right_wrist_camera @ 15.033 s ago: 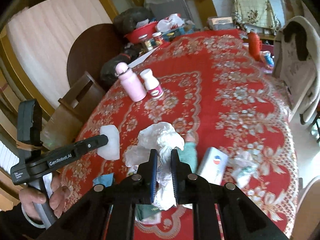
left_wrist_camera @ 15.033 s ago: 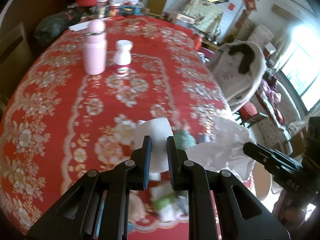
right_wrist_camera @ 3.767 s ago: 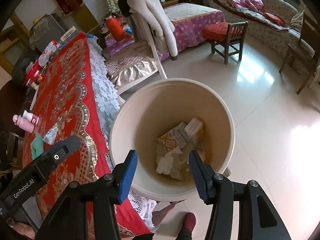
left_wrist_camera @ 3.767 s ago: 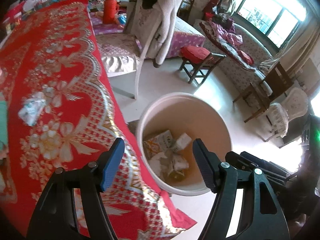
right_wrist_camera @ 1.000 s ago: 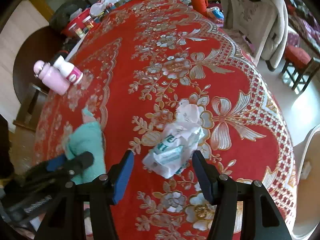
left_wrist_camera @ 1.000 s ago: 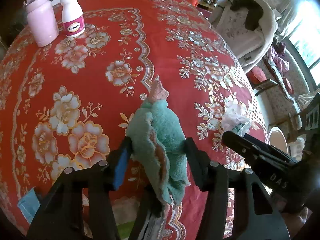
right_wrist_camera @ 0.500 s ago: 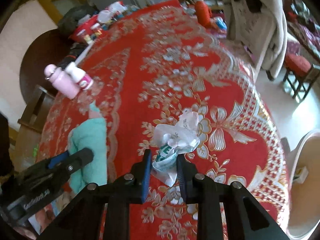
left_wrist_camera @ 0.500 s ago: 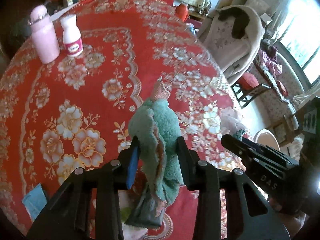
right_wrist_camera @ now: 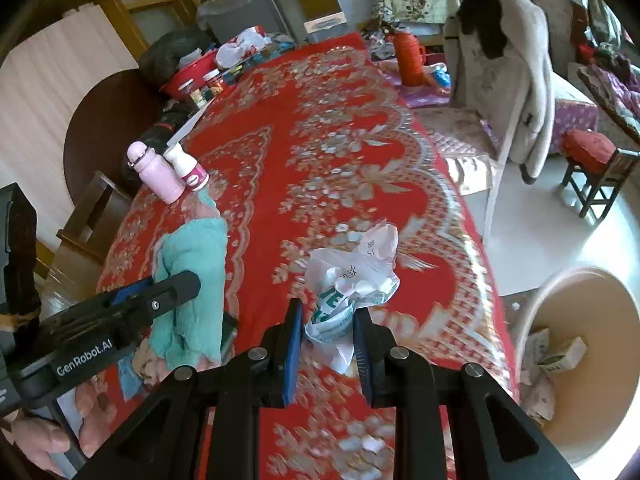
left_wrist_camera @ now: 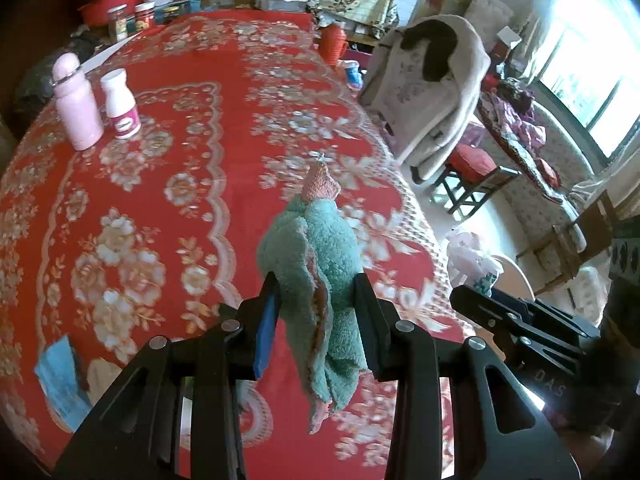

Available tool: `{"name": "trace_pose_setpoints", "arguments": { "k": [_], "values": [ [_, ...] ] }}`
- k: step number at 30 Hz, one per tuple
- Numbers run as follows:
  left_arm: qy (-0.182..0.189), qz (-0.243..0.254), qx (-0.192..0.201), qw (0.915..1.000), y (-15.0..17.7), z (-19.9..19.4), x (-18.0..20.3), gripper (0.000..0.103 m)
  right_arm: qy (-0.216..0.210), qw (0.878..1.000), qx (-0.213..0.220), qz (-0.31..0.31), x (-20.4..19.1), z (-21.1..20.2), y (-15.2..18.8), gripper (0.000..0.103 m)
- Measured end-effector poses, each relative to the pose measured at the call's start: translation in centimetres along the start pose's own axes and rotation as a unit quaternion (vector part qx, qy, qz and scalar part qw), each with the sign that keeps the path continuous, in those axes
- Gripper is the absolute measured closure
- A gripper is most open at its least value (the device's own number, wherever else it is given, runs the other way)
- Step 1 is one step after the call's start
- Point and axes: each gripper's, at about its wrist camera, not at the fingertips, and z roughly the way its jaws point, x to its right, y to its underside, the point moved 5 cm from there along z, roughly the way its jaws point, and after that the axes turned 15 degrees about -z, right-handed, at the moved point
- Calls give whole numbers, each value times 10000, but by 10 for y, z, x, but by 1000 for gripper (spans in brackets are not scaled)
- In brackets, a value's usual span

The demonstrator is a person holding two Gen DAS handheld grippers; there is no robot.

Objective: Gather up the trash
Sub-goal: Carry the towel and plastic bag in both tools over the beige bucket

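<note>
Teal fleecy cloth (left_wrist_camera: 320,280) is pinched between the left gripper (left_wrist_camera: 316,304) fingers, lifted above the red tablecloth (left_wrist_camera: 192,128). Further right, the right gripper (right_wrist_camera: 326,330) is clamped on a crumpled white plastic bag (right_wrist_camera: 352,276) over the table edge. A cream bin (right_wrist_camera: 600,408) on the floor at far right holds cartons and paper.

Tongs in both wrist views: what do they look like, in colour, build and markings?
Both tongs, left and right, are matte black plastic with triangular cut-out arms, silver pivot screws and blue pads inside the fingers. White "GenRobot.AI" lettering marks the left one's side; a bare hand grips it.
</note>
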Motion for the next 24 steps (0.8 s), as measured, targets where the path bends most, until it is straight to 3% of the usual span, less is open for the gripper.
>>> {"name": "trace_pose_setpoints", "arguments": {
  "k": [6, 12, 24],
  "values": [
    [134, 186, -45, 9997, 19, -1, 37, 69, 86, 9999, 97, 28, 21, -31, 18, 80],
    [223, 318, -77, 9992, 36, 0, 63, 69, -88, 9996, 276, 52, 36, -60, 35, 80],
    [126, 355, -86, 9993, 49, 0, 64, 69, -175, 9995, 185, -189, 30, -70, 55, 80]
  ]
}}
